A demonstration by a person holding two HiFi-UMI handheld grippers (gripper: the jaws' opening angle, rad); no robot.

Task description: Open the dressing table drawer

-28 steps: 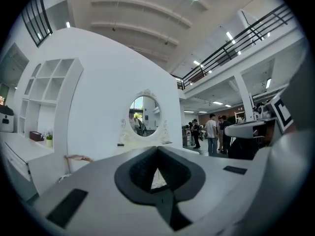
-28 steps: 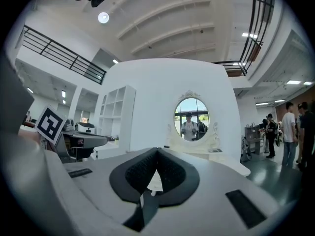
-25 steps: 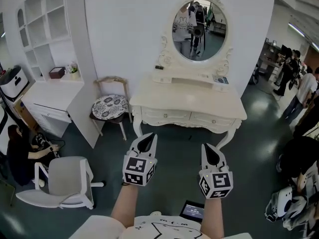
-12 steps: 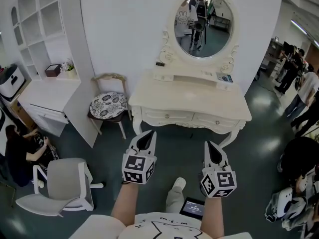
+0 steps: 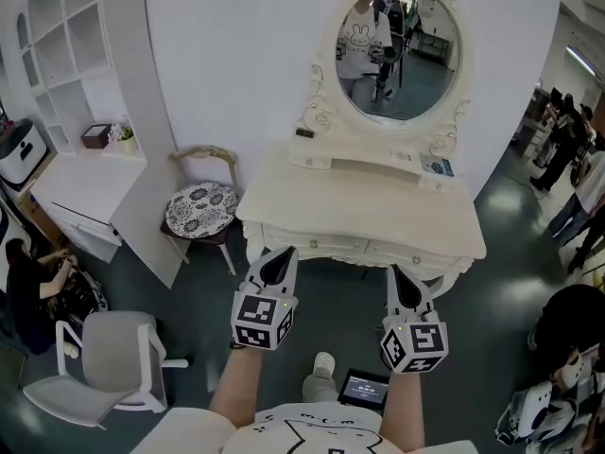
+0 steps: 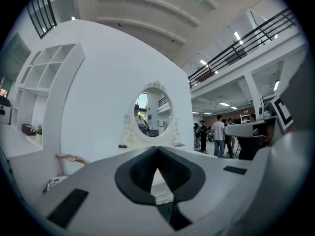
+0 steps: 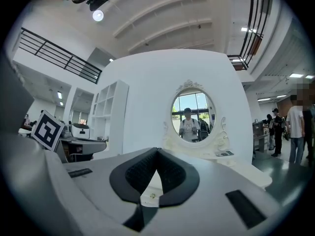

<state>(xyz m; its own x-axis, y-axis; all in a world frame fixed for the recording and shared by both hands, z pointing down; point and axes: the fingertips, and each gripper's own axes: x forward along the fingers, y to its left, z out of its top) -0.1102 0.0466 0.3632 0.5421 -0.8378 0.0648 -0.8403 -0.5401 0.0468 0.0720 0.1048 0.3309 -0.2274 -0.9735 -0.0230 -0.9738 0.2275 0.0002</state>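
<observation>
Cream carved-wood drawer fronts (image 5: 318, 245) run left to right under the dressing table's pale top (image 5: 359, 201), just beyond both claws. The left gripper (image 5: 280, 256) and right gripper (image 5: 395, 274) are pinched together and empty. The right one sights a small knob (image 7: 152, 196).

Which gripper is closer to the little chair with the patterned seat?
Left. In the head view the left gripper is below and right of the chair; the right gripper is much farther right.
</observation>
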